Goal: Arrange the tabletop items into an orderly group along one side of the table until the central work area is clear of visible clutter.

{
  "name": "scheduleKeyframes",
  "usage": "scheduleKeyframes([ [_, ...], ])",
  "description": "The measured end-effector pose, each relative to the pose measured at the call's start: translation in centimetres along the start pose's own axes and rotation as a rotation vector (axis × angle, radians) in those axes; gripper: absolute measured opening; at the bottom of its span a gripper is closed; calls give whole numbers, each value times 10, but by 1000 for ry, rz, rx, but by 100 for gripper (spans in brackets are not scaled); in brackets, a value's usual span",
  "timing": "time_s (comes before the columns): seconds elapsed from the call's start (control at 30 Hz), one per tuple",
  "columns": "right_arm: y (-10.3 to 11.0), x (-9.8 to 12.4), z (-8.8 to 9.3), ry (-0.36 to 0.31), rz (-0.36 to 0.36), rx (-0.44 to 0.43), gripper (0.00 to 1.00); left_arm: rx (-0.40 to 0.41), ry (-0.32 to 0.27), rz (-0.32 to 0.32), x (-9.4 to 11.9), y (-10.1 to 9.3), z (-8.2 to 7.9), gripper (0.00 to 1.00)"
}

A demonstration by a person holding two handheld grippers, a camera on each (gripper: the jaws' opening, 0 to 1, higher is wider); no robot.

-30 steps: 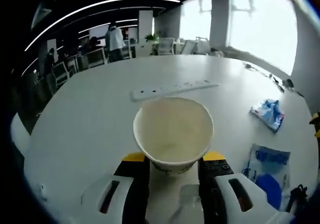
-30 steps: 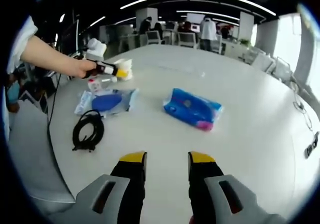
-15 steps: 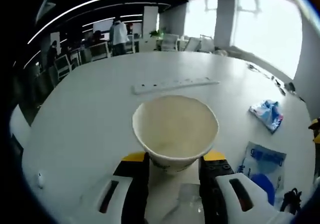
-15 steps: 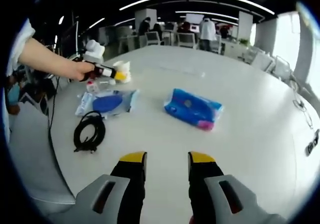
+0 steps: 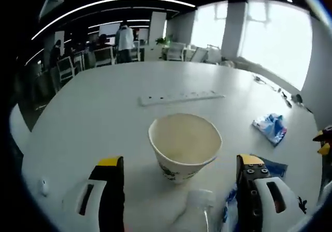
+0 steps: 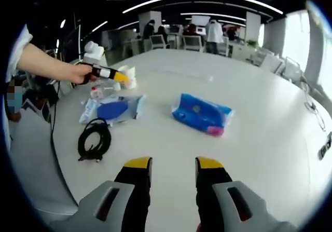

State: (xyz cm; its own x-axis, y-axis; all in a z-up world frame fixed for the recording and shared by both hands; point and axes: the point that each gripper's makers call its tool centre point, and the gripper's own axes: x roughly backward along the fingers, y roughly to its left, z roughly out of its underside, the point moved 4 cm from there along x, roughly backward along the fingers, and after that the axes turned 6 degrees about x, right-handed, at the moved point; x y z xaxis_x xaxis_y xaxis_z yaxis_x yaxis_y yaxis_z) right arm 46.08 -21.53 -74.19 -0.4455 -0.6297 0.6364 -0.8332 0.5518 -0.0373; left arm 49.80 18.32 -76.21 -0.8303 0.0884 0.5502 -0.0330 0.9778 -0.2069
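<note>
White table (image 6: 270,138) carries paper cup (image 5: 184,146), power strip (image 5: 181,97), blue packet (image 6: 202,113), black cable (image 6: 94,139)

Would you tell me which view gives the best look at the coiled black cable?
The right gripper view: the coiled black cable lies whole on the white table, beside the blue-and-clear pouch. In the left gripper view, at most a dark scrap shows at the lower right edge, too small to identify.

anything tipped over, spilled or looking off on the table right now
Nothing stands out. The paper cup stands upright and dry between the open left gripper jaws, and the blue pack and black cable lie flat on the table.
</note>
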Motion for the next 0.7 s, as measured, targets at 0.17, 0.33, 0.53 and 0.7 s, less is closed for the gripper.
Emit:
scheduleKeyframes([
  [0.17,4,-2,-6,-16,-12,4,32,5,2,5,12,2,-1,93],
  [0.33,5,-3,-14,-35,-19,12,37,-12,24,-3,21,4,0,96],
  [0.53,4,-3,-18,-48,-19,6,37,-1,39,-8,33,3,1,96],
  [0.7,6,-2,-17,-49,-22,12,37,-3,45,-10,43,2,4,96],
])
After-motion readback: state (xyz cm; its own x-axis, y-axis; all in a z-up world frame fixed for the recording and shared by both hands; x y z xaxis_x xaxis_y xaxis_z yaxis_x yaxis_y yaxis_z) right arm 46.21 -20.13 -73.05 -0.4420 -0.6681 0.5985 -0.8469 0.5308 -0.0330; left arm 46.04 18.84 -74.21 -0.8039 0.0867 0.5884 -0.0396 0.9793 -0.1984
